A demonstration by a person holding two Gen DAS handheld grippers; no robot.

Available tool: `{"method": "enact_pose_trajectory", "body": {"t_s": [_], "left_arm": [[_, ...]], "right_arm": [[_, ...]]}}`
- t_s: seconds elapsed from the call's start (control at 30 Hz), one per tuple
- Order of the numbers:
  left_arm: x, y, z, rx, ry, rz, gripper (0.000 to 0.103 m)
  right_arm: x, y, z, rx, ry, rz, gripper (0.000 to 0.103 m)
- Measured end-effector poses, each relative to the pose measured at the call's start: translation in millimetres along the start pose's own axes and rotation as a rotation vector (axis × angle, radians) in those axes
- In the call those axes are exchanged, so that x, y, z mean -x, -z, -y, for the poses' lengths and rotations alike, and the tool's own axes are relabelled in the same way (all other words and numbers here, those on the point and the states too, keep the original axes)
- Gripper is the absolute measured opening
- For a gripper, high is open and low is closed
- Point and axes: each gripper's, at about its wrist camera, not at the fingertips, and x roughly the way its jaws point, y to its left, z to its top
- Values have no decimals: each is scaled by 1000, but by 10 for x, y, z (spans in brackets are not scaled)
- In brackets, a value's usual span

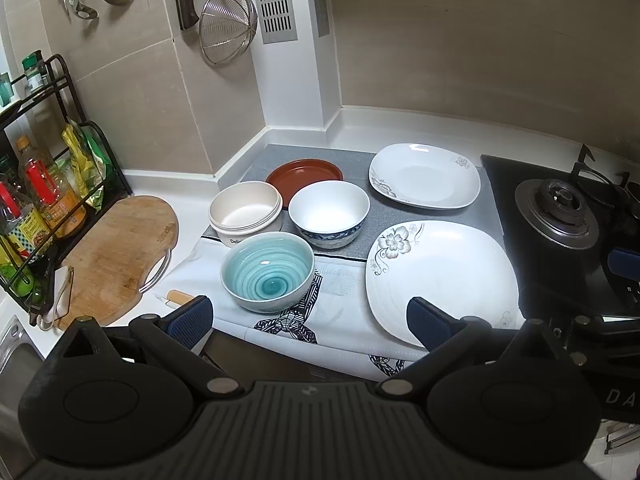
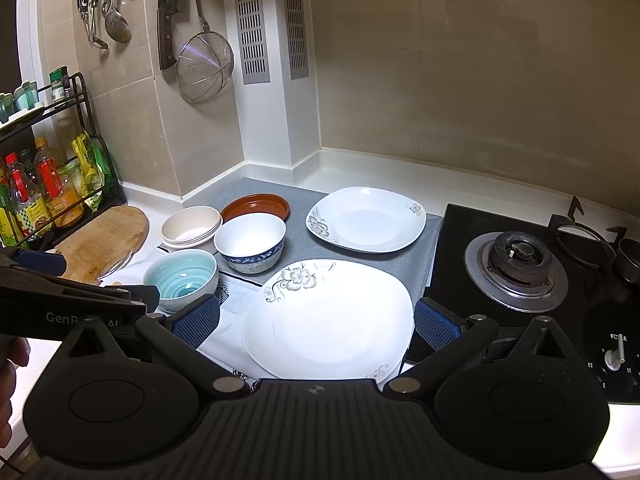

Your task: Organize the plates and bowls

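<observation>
On the counter lie a large white flowered plate (image 1: 440, 280) (image 2: 328, 316) at the front and a smaller white flowered plate (image 1: 424, 176) (image 2: 366, 219) behind it. To their left stand a teal bowl (image 1: 267, 270) (image 2: 182, 276), a white bowl with a blue band (image 1: 329, 212) (image 2: 250, 242), a cream bowl (image 1: 245, 210) (image 2: 191, 226) and a brown plate (image 1: 304, 174) (image 2: 256, 206). My left gripper (image 1: 310, 322) hangs open above the front edge, between the teal bowl and the large plate. My right gripper (image 2: 316, 322) is open, its fingers either side of the large plate, above it.
A wooden cutting board (image 1: 116, 256) and a black rack of bottles (image 1: 44, 196) stand at the left. A gas stove burner (image 1: 560, 212) (image 2: 518, 266) sits at the right. A strainer (image 1: 228, 20), knife and ladles hang on the tiled wall. A sink edge (image 1: 16, 356) shows at far left.
</observation>
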Motion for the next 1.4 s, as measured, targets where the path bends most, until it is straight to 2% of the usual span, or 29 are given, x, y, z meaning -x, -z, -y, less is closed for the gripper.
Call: {"method": "enact_pose_trajectory", "body": {"t_s": [0.47, 0.93, 1.13, 1.27, 1.4], "left_arm": [[-104, 17, -63, 5, 15, -7, 103], [-504, -172, -254, -37, 102, -29, 103], [-835, -212, -389, -72, 191, -76, 103], [-1066, -215, -415, -102, 286, -95, 103], [-1306, -199, -306, -129, 395, -145, 103]], "right_arm": [[-17, 11, -47, 2, 10, -8, 103], [-275, -84, -222, -8, 68, -29, 103], [-546, -159, -163, -81, 85, -62, 103], [-741, -160, 18, -128, 115, -90, 103], [-894, -80, 234, -168, 162, -128, 103]]}}
